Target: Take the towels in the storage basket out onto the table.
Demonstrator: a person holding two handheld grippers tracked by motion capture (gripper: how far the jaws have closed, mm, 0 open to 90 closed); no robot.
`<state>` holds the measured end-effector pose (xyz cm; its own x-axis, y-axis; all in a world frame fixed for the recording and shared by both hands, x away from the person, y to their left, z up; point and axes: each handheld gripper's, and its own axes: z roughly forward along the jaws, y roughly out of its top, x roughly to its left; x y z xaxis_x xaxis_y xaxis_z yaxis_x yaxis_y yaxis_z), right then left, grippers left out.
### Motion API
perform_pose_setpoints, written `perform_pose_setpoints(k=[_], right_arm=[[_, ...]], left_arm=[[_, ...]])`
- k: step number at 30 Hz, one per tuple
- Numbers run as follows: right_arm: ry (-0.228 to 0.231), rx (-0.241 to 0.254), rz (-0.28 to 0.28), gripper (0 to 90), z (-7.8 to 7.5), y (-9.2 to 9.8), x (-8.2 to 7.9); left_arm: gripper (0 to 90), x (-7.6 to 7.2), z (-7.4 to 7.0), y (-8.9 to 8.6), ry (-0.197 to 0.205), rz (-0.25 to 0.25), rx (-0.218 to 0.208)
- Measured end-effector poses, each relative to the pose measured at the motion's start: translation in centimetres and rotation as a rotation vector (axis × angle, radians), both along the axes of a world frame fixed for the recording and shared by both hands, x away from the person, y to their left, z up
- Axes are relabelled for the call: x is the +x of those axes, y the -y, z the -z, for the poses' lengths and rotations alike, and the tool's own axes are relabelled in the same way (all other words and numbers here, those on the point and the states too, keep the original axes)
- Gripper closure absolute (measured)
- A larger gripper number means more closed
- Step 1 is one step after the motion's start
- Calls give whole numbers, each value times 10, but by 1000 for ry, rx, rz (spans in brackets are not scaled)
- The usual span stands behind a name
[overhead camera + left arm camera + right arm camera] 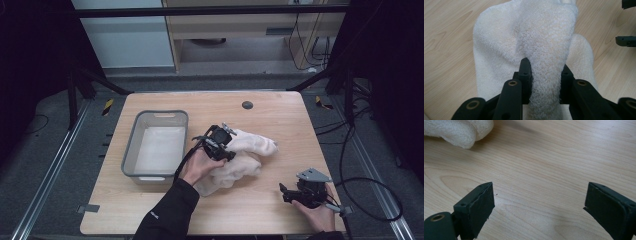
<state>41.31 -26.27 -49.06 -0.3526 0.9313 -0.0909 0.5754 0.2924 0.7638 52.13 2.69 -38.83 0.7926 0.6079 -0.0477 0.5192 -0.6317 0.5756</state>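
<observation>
left gripper [226,148], held in the left hand [196,167] on a dark-sleeved forearm reaching in from below, points away from the person; jaws clamped, material pinched between them. right gripper [290,193], in the right hand [320,210], lies level, pointing left, jaws wide apart.

A fold of the cream terry-cloth towel [546,50] covers the inner faces of the left gripper [543,72], so its pads cannot be seen. The towel's far end is cut off by the left gripper view's top edge. In the high view, the left gripper [226,142] hides the towel's [245,155] middle.
</observation>
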Motion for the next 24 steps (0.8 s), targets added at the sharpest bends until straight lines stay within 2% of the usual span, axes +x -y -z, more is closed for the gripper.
perform_pose_setpoints(k=[14,24], right_arm=[[-7,-4,-1,87,1,-1,0],[-10,-4,0,85,1,-1,0]], left_arm=[[671,3,18,-1,0,-23,1],[554,1,28,-4,25,-19,3]])
